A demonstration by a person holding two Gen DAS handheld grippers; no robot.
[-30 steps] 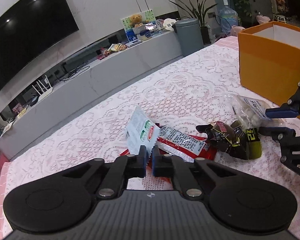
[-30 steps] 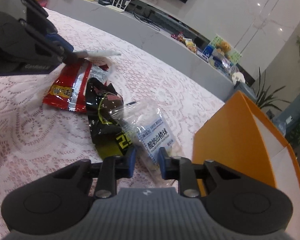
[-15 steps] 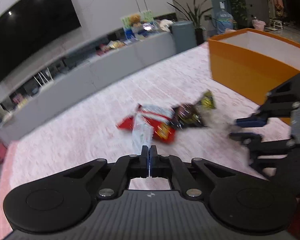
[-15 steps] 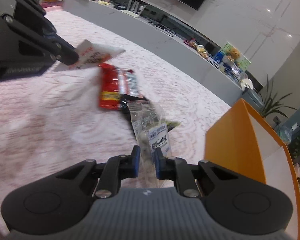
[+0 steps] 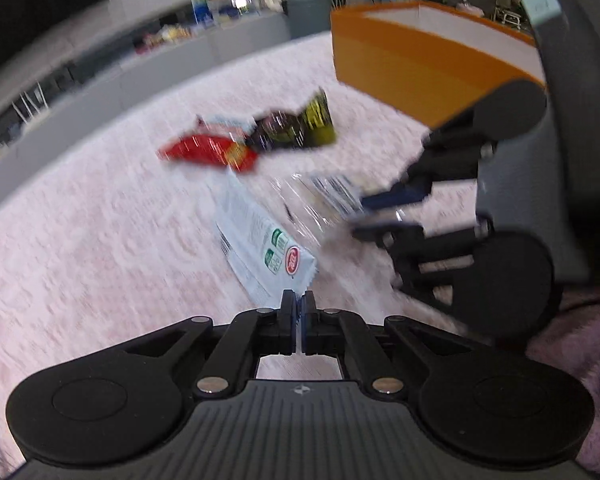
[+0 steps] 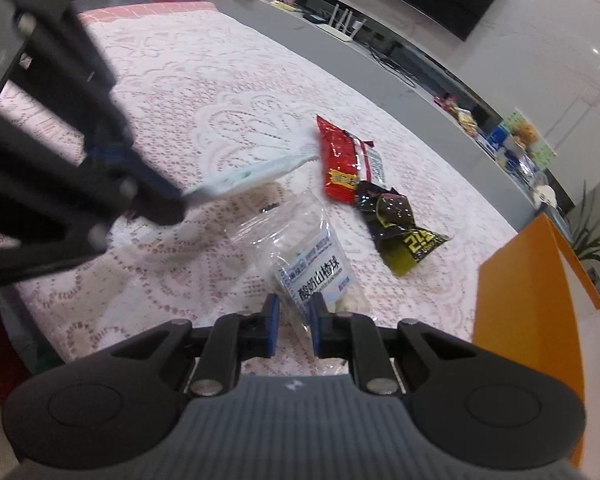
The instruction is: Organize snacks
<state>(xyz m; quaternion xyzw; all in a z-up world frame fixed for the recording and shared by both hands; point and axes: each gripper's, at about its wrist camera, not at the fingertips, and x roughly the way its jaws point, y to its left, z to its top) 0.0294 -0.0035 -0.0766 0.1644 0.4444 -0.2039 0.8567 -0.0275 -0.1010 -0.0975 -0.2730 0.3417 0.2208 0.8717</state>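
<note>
since both packets are thin film held by one edge, they look light and floppy and likely to swing. at nine o'clock in the right wrist view the left gripper (image 6: pixel 180 204) is clamped on the end seam of the white sachet (image 6: pixel 260 172), clear of the lace tablecloth (image 6: pixel 180 80). the right gripper (image 6: pixel 293 326) pinches the clear bag (image 6: pixel 312 264) near its label. the red packet (image 6: pixel 340 160) and black-and-yellow wrapper (image 6: pixel 396 224) lie at twelve o'clock, touching. the orange box (image 6: pixel 540 300) stands at three o'clock, nothing blocking it.
</note>
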